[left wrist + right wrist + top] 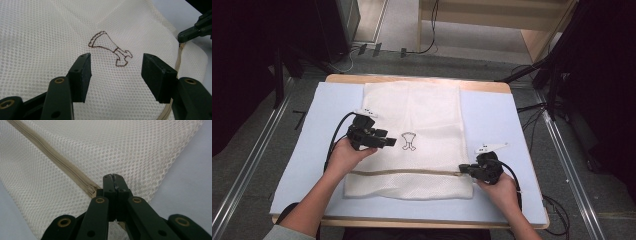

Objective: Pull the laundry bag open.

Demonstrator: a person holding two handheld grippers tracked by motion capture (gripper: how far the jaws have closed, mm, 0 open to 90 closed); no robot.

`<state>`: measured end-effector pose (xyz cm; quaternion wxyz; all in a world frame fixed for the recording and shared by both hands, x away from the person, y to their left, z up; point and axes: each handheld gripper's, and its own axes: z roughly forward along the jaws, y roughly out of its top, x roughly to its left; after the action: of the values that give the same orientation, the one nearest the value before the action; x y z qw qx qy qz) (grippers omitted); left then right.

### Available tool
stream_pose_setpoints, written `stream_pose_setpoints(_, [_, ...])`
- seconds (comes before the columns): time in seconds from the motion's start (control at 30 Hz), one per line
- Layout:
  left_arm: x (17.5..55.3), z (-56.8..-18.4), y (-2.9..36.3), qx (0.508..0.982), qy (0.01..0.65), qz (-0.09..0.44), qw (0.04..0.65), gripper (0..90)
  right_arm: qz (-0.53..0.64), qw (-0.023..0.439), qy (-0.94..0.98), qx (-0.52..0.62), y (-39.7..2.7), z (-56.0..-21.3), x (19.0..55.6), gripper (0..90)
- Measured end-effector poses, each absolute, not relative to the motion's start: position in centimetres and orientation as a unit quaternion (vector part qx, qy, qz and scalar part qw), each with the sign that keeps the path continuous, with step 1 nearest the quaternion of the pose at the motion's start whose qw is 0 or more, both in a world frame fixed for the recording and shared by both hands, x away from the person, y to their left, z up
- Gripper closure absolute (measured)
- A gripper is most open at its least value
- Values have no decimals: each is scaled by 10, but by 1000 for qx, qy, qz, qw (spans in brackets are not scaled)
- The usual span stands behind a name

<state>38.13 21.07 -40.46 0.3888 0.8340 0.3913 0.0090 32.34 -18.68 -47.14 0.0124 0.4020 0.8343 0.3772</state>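
Note:
A white mesh laundry bag (422,115) lies flat on a pale blue mat (497,115). It bears a small brown outline logo (409,141) (110,48), and a beige zipper (407,171) (55,160) crosses it near the front. My left gripper (389,141) (116,65) hovers over the bag's middle, just left of the logo, open with only mesh beneath its jaws. My right gripper (464,170) (113,178) sits at the zipper's right end, shut, with the zipper's end running in under its tips; the pull itself is hidden between the pads. The right gripper (195,30) also appears at the far edge of the left gripper view.
The mat covers a wooden table (412,78). Bare mat lies left and right of the bag. Dark stands and cables (557,85) surround the table on the floor. The bag's right corner (152,195) ends close beside my right gripper.

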Motion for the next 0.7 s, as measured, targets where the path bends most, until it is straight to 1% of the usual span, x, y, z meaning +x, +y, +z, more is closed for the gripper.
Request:
stream_pose_setpoints(0.23, [381,-405,209,837,388,8,386,421,378,13,839,391,-181,-474,328,900])
stream_pose_setpoints(0.53, [381,-406,211,834,392,9,387,422,369,-18,850,376,-186,-472,319,900])
stream_pose_setpoints(0.7, [381,-405,209,837,388,8,386,423,363,-10,855,370,-181,-470,316,900])
